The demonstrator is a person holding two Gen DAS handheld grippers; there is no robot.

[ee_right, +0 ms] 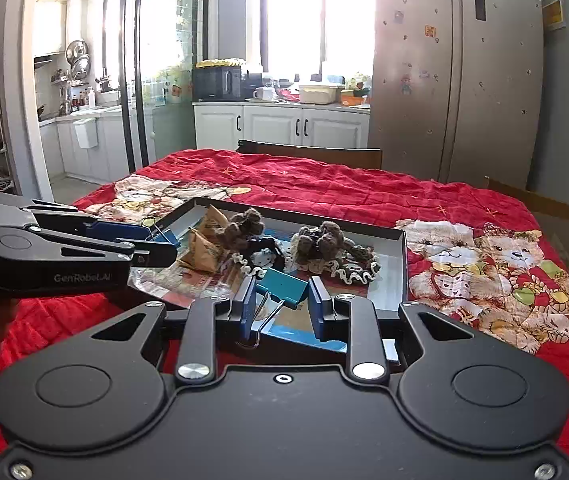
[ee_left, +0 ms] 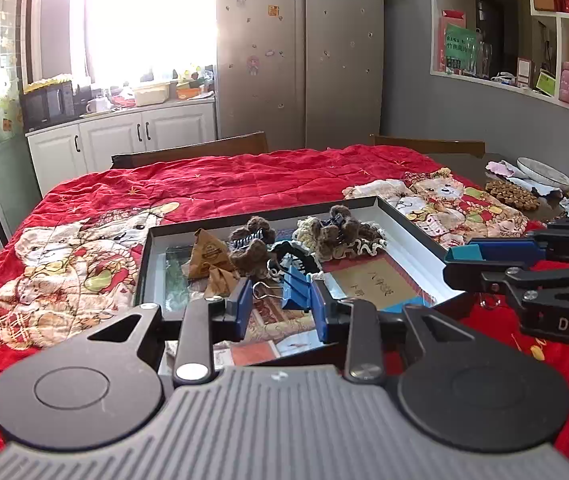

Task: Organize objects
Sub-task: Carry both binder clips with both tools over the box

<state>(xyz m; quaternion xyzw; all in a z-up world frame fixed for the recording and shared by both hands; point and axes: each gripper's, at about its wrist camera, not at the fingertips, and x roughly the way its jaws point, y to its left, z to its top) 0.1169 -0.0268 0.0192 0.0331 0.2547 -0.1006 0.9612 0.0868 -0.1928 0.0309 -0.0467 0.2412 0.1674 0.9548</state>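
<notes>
A tray (ee_left: pixel 412 232) lies mid-worktop on the quilt (ee_left: pixel 244 180), holding paper packets (ee_left: pixel 208 256) at its left and knitted scrunchies (ee_left: pixel 340 232) at its right.

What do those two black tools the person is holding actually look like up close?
Both are matt black plastic. The left gripper and the right gripper each end in two blue fingers on black linkage bars with silver screws and round black discs. The wide bases are ribbed. White lettering marks the sides. No cables or sleeves show.

I read "GenRobot.AI" on the left tool (ee_right: pixel 156 246) and "DAS" on the right tool (ee_left: pixel 450 266); other labels stay illegible.
</notes>
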